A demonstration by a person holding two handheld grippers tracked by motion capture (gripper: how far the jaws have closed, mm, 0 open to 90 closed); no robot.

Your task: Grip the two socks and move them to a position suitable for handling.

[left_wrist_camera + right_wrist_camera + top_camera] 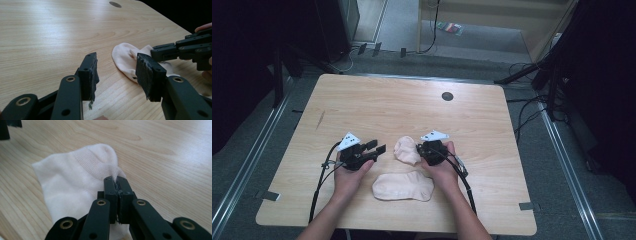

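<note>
At the centre of the high view, the right hand-held gripper (419, 148) is pinching the edge of a folded cream sock (406, 150) on the tabletop (377, 102). The left hand-held gripper (376, 146) is gaping wide just left of it. A second sock (403, 187) is lying flat below.

– What lies on the table (362, 105) apart from the work?
– A round dark grommet (447, 96) near the far edge, at one o'clock.
– And around it?
– Grey floor (257, 150), cables (527, 107) at three o'clock, a small colourful packet (450, 27) at twelve, tape (269, 195) at eight.
</note>
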